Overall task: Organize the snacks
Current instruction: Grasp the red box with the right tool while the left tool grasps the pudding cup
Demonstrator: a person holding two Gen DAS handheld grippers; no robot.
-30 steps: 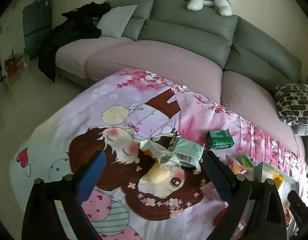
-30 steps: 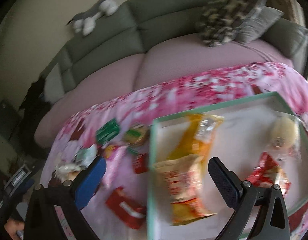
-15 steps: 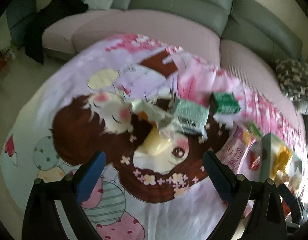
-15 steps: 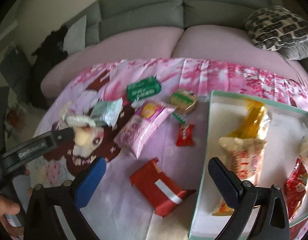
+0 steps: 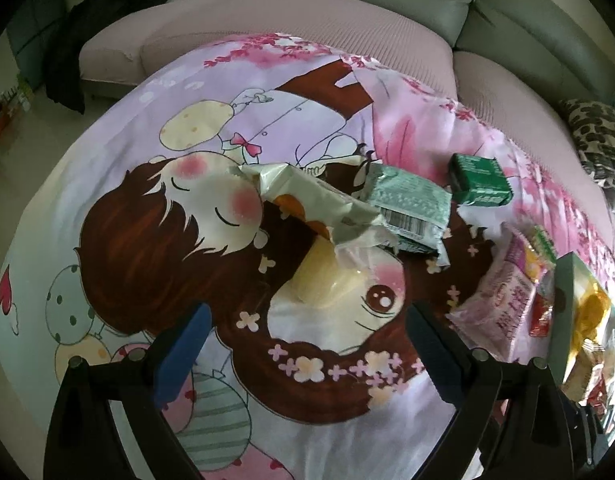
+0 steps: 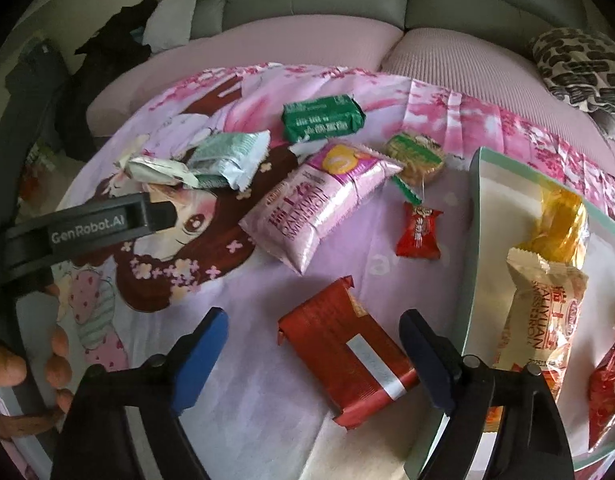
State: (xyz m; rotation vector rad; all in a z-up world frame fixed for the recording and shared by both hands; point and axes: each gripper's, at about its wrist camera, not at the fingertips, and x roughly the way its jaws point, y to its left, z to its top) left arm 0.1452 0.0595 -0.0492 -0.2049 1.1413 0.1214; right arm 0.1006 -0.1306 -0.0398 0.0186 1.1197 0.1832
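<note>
Snacks lie scattered on a cartoon-print cloth. My left gripper point(image 5: 307, 332) is open and empty, just short of a clear-wrapped yellow cake point(image 5: 327, 280) with a silver wrapper point(image 5: 315, 204) and a pale green packet point(image 5: 411, 208) behind it. My right gripper point(image 6: 313, 344) is open around a red packet point(image 6: 347, 364); the jaws stand apart from it. A pink packet point(image 6: 323, 208), dark green packet point(image 6: 323, 118), small red candy point(image 6: 419, 232) and green-topped cake point(image 6: 417, 156) lie beyond. The green-rimmed tray point(image 6: 473, 280) at the right holds several snacks.
A grey and pink sofa point(image 6: 307, 8) curves behind the cloth, with a patterned cushion point(image 6: 579, 68) at the right and dark clothing point(image 6: 107, 48) at the left. The left gripper's body point(image 6: 87, 228) and the hand holding it show at the right wrist view's left edge.
Both grippers have come lower and closer to the cloth. The right gripper swung left from over the tray to the red packet. The left gripper neared the yellow cake.
</note>
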